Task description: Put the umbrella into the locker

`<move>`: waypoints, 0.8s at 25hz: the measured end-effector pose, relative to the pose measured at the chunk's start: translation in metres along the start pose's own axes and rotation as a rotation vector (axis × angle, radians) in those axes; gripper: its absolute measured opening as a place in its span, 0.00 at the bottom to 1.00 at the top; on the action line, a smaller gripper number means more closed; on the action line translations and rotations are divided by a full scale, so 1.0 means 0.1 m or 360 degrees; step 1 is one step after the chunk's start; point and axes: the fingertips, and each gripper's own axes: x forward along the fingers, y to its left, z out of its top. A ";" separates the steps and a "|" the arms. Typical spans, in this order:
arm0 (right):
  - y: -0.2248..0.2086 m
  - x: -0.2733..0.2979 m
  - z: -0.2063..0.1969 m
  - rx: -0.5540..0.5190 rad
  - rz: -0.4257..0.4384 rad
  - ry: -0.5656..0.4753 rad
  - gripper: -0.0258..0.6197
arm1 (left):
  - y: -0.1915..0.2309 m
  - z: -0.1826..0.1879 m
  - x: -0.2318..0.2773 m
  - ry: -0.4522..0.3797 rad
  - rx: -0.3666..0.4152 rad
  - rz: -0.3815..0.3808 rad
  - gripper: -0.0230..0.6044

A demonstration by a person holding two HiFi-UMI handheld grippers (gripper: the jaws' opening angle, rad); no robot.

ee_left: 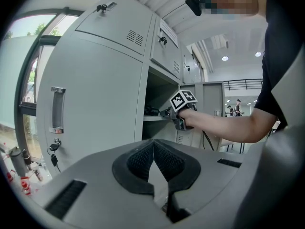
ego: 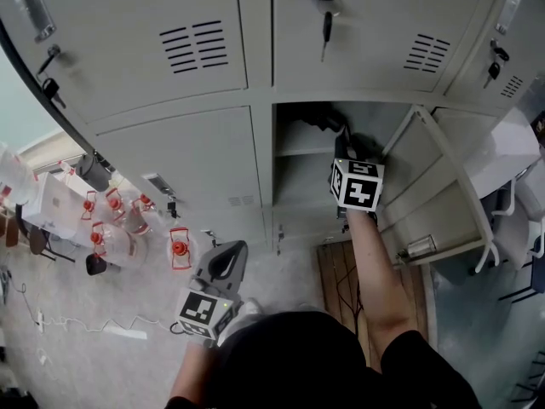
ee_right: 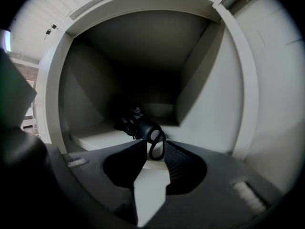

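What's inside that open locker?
A black folded umbrella lies on the shelf inside the locker, handle outward. The back is in deep shadow, and the person's arm covers part of the space below the shelf, so anything there can't be seen.

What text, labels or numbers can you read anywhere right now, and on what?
No readable words or numbers in any view.
Marker cube on the left gripper: black-and-white square patterns only, no letters.
Second marker cube on the right gripper: patterns only, no letters.
Red-capped containers on the floor: any labels are too small to read.
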 end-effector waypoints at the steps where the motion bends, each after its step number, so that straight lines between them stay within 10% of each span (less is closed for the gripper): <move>1: 0.01 -0.05 0.00 0.0008 0.0008 -0.0006 0.21 | -0.01 0.00 0.00 -0.0002 -0.0002 -0.0009 0.05; 20: 0.24 -1.26 -0.46 0.0124 0.0165 -0.0025 0.21 | -0.50 -0.05 0.34 0.0007 -0.0033 -0.0311 0.05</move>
